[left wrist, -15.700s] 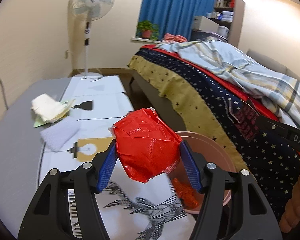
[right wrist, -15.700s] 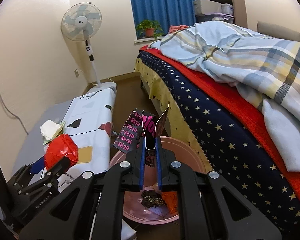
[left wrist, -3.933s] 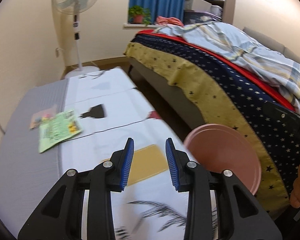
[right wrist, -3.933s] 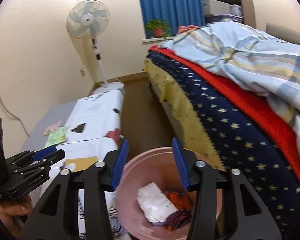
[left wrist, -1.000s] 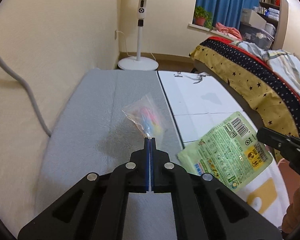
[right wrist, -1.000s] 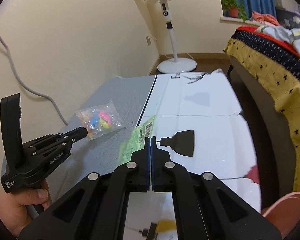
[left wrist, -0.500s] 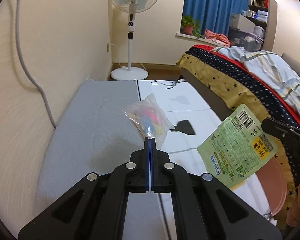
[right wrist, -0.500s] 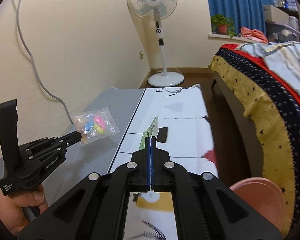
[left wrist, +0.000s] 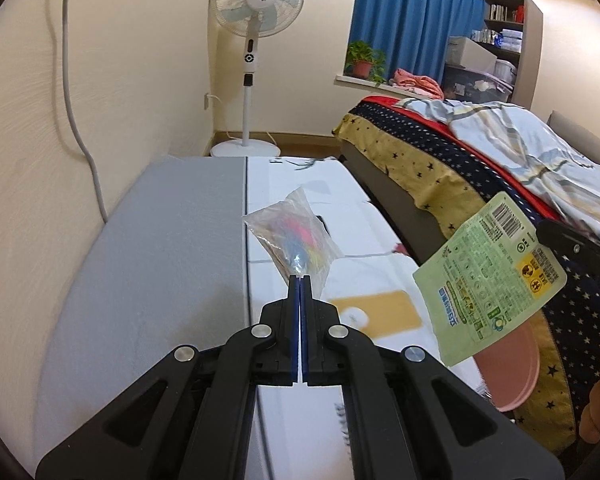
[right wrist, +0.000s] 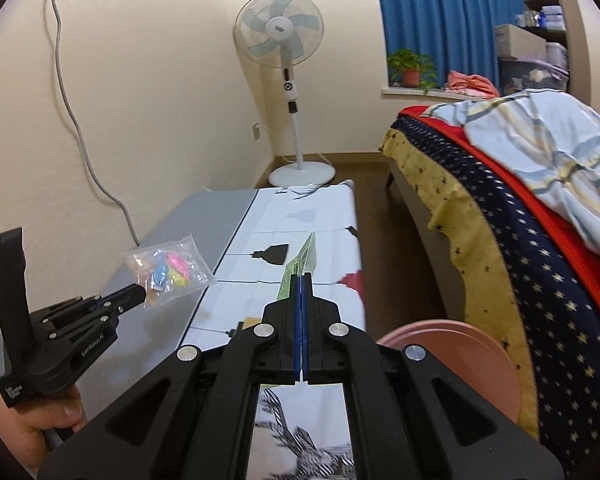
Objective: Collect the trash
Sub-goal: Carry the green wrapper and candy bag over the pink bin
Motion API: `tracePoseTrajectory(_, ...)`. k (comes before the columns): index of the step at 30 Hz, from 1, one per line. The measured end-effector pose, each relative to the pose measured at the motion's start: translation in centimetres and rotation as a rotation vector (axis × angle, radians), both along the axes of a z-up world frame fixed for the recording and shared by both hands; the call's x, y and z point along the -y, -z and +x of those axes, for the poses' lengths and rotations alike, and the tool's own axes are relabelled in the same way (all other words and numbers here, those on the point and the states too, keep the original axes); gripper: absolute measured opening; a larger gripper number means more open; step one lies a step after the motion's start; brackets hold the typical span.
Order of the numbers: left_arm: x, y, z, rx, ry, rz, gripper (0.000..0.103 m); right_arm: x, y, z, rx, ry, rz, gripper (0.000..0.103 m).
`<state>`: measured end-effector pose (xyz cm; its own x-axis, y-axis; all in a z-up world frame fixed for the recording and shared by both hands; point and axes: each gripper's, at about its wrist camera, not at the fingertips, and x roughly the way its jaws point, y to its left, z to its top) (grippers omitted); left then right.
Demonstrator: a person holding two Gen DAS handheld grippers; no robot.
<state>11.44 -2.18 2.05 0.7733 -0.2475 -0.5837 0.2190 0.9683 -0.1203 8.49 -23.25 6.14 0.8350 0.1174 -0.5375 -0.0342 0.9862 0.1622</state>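
My left gripper is shut on a clear plastic bag of coloured bits and holds it up above the low table. The bag also shows in the right wrist view, held by the left gripper. My right gripper is shut on a flat green wrapper, seen edge-on. In the left wrist view the wrapper hangs in the air at right, above the pink basin. The basin sits on the floor at lower right.
The table has a grey half and a white printed sheet. A bed with star blanket runs along the right. A standing fan is at the far wall. A grey cable hangs down the left wall.
Both grippers have lifted and drawn back from the table with their trash. The green wrapper now hangs over the pink basin's side; the bag is higher above the white sheet.
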Motion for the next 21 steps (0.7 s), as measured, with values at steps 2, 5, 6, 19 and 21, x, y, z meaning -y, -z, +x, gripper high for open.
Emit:
tracePoseTrajectory(2, 0.8, 0.2, -1.1, 0.007, 0.01, 0.007, 0.0, 0.5, -0.2, -1.2, 0.015, 0.018, -0.009, 0.0)
tracePoseTrajectory(5, 1.7, 0.6, -2.5, 0.009, 0.029, 0.008, 0.0, 1.3, -0.3, -2.6, 0.034, 0.048, -0.006, 0.0)
tracePoseTrajectory(6, 2.0, 0.8, -2.9, 0.011, 0.035, 0.015, 0.0, 1.8, -0.2, -3.3, 0.041, 0.066, -0.001, 0.0)
tracePoseTrajectory(19, 4.6, 2.3, -5.1, -0.004, 0.081, 0.01, 0.0, 5.2, 0.4, -7.0, 0.086, 0.189, -0.014, 0.0)
tracePoseTrajectory(21, 4.9, 2.4, -5.1, -0.001, 0.087, 0.011, 0.0, 5.7, 0.6, -7.0, 0.085, 0.202, -0.016, 0.0)
